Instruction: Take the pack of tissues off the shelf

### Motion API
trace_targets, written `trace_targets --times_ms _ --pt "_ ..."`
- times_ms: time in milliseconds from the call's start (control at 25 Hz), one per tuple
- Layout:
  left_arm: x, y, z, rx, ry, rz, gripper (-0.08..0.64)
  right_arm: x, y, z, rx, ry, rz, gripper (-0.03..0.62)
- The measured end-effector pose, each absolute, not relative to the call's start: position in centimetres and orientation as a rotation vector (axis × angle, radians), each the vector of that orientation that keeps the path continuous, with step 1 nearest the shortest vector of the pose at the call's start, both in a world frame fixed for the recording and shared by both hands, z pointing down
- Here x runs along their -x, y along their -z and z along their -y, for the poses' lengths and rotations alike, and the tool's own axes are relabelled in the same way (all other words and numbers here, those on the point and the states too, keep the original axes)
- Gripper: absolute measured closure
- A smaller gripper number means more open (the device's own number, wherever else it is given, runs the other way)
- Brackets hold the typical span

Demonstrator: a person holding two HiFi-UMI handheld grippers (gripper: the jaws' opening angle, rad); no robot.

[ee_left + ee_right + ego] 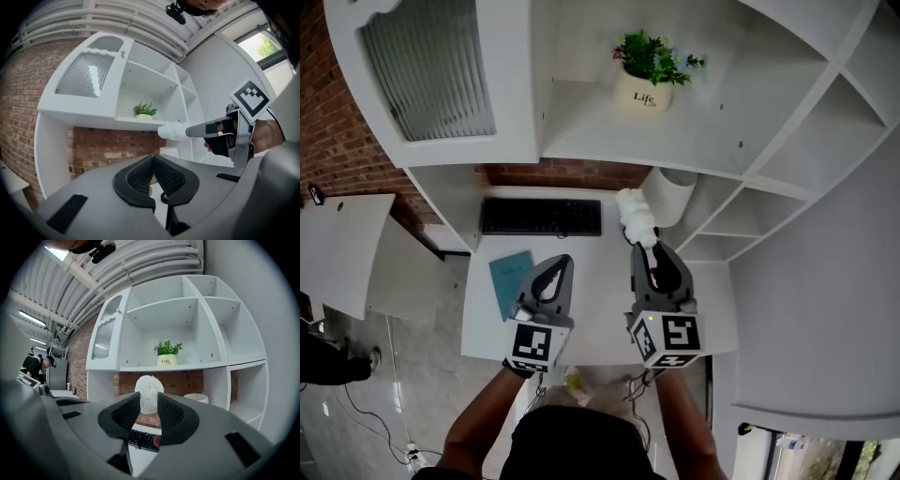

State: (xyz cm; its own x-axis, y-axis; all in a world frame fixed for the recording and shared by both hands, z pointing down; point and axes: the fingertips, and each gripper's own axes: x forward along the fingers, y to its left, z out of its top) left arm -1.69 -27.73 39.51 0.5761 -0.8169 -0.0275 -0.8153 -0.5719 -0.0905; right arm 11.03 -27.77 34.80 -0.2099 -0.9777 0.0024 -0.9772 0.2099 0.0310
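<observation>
- Head view: right gripper (645, 246), at frame centre, has its jaws clamped on the white pack of tissues (636, 214), held over the desk (600, 281) and clear of the shelf (675, 141); left gripper (562, 264) is beside it.
- Left gripper view: jaws pressed together; pack at centre right.
- Right gripper view: pack pinched between the jaws, mid-frame.

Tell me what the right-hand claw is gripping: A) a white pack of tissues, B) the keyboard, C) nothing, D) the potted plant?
A: the right gripper has its jaws closed on the white pack of tissues, which sticks up between them, while the potted plant stands behind on the shelf.
</observation>
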Motion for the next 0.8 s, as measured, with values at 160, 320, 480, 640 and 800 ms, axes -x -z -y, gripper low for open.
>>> trace_targets --times_ms 160,320,480,640,800 --pt "1.8 -40.6 28.4 2.723 0.021 -1.413 0.546 -10.9 -36.2 28.5 -1.939 0.035 2.409 0.482" --pt "1.9 -41.7 29.3 2.731 0.025 -1.418 0.546 -10.9 -37.6 29.2 -1.919 0.013 2.405 0.482" --pt "1.9 -43.0 30.1 2.742 0.041 -1.434 0.546 -10.5 -39.6 29.7 -1.878 -0.024 2.409 0.483" --pt "1.8 -44.7 30.7 2.753 0.085 -1.443 0.546 -10.0 -41.6 30.1 -1.851 -0.055 2.403 0.485" --pt "2.1 -46.6 31.0 2.778 0.1 -1.463 0.546 -9.5 -44.0 30.4 -1.83 -0.096 2.39 0.485"
